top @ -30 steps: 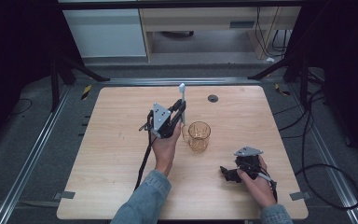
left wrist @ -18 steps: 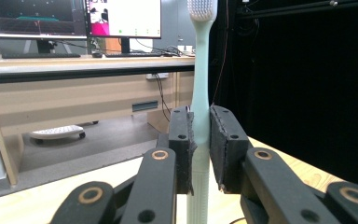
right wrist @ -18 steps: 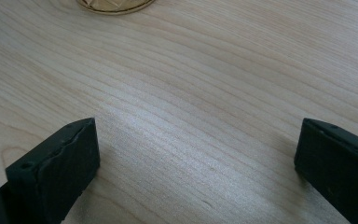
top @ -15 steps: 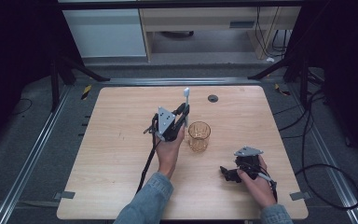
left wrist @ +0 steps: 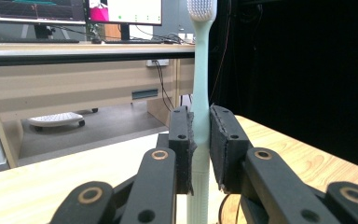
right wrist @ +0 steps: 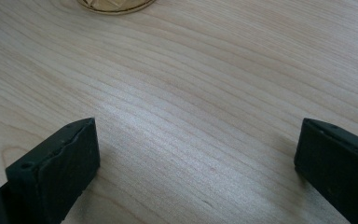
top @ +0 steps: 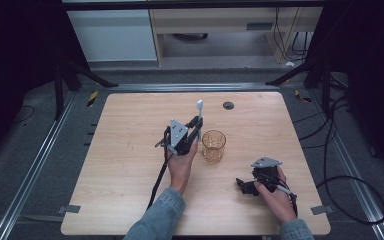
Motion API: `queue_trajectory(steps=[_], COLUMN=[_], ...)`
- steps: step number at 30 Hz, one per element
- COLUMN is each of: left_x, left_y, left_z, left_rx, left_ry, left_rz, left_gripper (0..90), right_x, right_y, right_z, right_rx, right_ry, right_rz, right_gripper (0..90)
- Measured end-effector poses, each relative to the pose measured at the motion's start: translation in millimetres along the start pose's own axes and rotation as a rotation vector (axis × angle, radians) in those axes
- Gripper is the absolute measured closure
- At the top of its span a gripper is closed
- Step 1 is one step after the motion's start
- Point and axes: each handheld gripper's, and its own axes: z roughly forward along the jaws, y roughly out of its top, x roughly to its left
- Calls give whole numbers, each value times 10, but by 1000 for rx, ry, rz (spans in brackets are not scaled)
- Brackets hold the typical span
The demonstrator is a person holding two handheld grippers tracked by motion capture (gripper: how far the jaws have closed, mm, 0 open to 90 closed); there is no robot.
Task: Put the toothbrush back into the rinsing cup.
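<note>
- A pale green toothbrush point(left wrist: 200, 88) stands upright, bristle head on top, clamped by its handle between the two black fingers point(left wrist: 182, 149) of the left gripper point(top: 196, 127); from the high view its head point(top: 199, 104) rises above the gripper, over the middle of the surface.
- The left gripper is held off the surface by the person's left hand point(top: 181, 162), with a grey three-cornered plate point(top: 177, 132) on top and a black cable point(top: 158, 177) trailing back along the denim sleeve point(top: 157, 220).
- Just beside that gripper, on its right, an amber ribbed glass point(top: 213, 145) stands upright on the surface; it looks empty, and the toothbrush is outside it.
- The right gripper point(top: 247, 186) rests low near the front right part of the wooden surface point(top: 120, 165), held in the right hand point(top: 275, 192). In the right gripper view its fingers point(right wrist: 56, 172) stand wide apart with bare wood between them, and the base of the glass point(right wrist: 114, 5) shows at the top edge.
- A small dark round disc point(top: 228, 105) sits on the surface near its far edge, well apart from the glass.
</note>
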Motion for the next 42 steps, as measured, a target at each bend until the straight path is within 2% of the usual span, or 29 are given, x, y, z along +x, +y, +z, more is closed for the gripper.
queue_trajectory(steps=[9, 20, 24, 42], left_x=[-8, 1, 5, 16], left_y=[-81, -153, -192, -251], left_z=[-24, -39, -32, -50], left_rx=[13, 48, 64, 98], left_ry=[-6, -13, -17, -21], left_rz=[-2, 19, 16, 29], left_gripper=[784, 784, 784, 783], right_x=[1, 8, -3, 1], right_y=[0, 3, -2, -1], right_z=[1, -6, 5, 3], right_rx=[-1, 5, -3, -2], right_ry=[1, 8, -1, 4], right_rz=[0, 13, -11, -13], right_gripper=[4, 4, 4, 4])
